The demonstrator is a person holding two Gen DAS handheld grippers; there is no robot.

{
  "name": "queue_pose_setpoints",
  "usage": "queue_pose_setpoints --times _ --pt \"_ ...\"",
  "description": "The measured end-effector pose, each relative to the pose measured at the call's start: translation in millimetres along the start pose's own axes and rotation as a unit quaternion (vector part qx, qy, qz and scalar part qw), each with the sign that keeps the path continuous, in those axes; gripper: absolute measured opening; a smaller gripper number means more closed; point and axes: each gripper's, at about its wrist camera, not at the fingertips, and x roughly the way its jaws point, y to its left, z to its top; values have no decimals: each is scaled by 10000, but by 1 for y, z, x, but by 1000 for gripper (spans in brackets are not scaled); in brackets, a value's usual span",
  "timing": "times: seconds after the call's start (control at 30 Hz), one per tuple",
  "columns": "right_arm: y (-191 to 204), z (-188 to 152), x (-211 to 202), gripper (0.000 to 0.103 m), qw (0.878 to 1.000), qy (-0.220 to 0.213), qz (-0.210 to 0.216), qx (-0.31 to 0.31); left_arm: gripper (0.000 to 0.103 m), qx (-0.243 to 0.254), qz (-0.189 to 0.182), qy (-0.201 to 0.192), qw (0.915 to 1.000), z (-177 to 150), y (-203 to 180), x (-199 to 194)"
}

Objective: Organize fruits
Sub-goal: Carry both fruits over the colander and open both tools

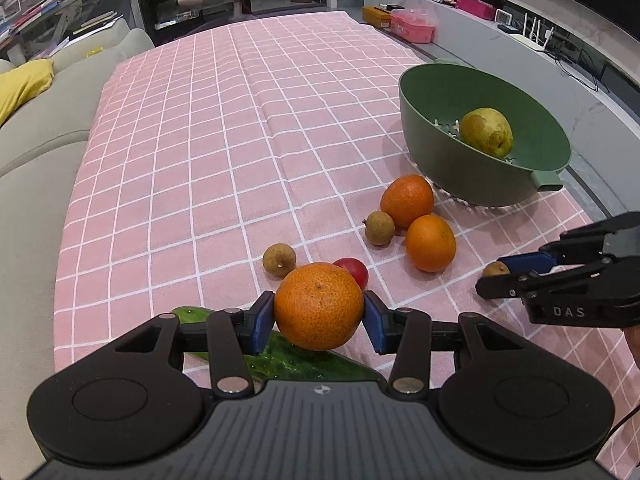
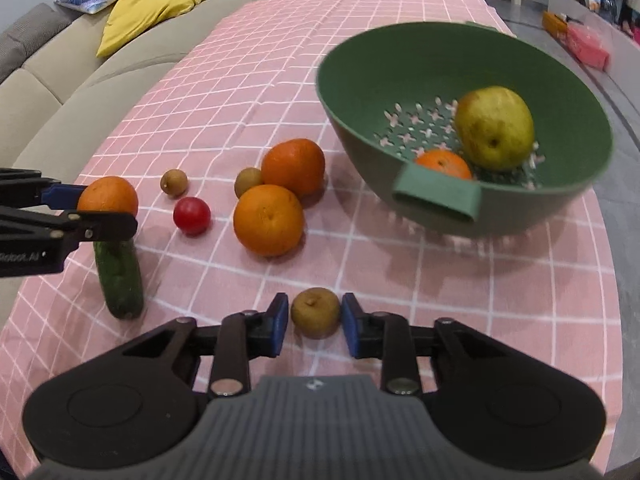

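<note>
Left gripper (image 1: 319,317) first: its jaws are clamped on a tangerine (image 1: 319,306), both blue pads against the skin, fruit lifted clear of the tabletop (image 1: 200,140) with a cucumber (image 1: 304,364) lying underneath. Right gripper (image 2: 315,322) has its jaws drawn in around a small brown longan (image 2: 316,313) — pads at its sides, contact looks made, and the fruit appears to be low, at or just off the cloth.

Step in hand, as judged: both fruits gripped, carry to the green bowl (image 2: 360,80) not yet made. Bowl already contains a pear (image 2: 494,128) and one orange (image 2: 443,164).

Next move calls for lifting over the bowl's near rim and handle, then releasing low so nothing bounces out.

Short of the bowl on the cloth: two oranges (image 2: 268,220) touching, a longan (image 2: 247,182) beside them, another longan (image 2: 174,182) farther from the bowl, a red tomato (image 2: 192,216). These sit on the left gripper's path to the bowl — pass above them. Two grippers arriving together may crowd the rim.
</note>
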Motion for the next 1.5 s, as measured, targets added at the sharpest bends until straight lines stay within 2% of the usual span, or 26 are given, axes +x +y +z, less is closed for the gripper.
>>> queue_pose_setpoints --times 0.27,0.53,0.7,1.0,1.3,1.5 --pt "5 6 -15 23 9999 66 128 12 53 41 13 -70 10000 4 -4 -7" --pt "-10 42 -67 23 9985 -413 287 225 53 376 -109 -305 9988 29 -34 -19" --pt "-34 65 -83 23 9975 -611 139 336 53 587 -223 -469 9969 55 -56 -22" --pt "-68 88 -85 23 9962 -659 -66 567 53 722 -253 -594 9953 94 -84 -3" --pt "-87 98 -73 23 9953 -585 -108 761 53 877 -237 -531 9944 114 -99 25" --pt "-98 108 -53 23 9928 -521 36 1078 53 1257 -120 -360 9913 119 -115 53"
